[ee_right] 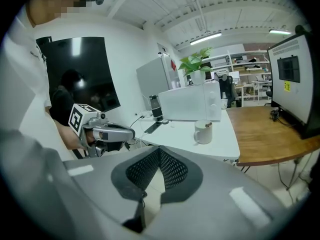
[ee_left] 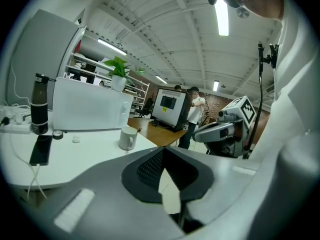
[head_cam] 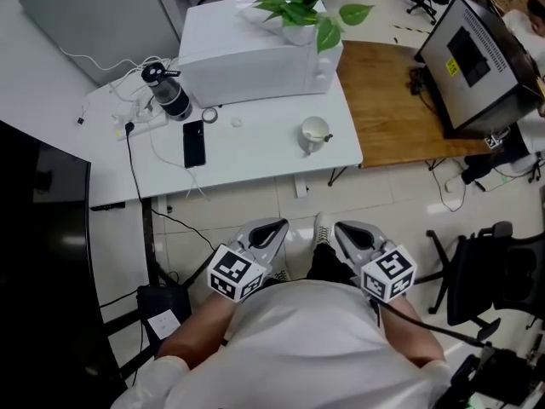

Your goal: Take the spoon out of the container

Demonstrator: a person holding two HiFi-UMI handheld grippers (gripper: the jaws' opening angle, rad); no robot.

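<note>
Jaws on both tools were pressed together with nothing between them as the left gripper (head_cam: 269, 230) and right gripper (head_cam: 349, 232) hung close to the person's body, over the floor and well short of the white table (head_cam: 255, 160). On that table, toward its near right corner, stood a white mug (head_cam: 313, 132) with the spoon (head_cam: 327, 136) inside, only the tip of its handle showing above the rim on the right side. Nothing of the task looked done yet, and the trouble ahead lay mostly in that small target. A thin handle leaning on the rim offered little to pinch, and jaws arriving closed, or opened too late, would likely shove the mug rather than take the spoon. Standing near the table's edge, the mug could slide or tip toward the floor if it were bumped from the far side, or if the spoon were dragged sideways against the rim instead of lifted straight up. Whether the mug held liquid could not be told from any view, so a spill could not be ruled out. A loose pinch risked the spoon slipping and dropping into the mug again. Farther left, a phone (head_cam: 194, 143) and a dark bottle (head_cam: 169, 94) lay clear of the likely reach, as did the white microwave (head_cam: 255, 58) and potted plant (head_cam: 298, 2) at the far side.
</note>
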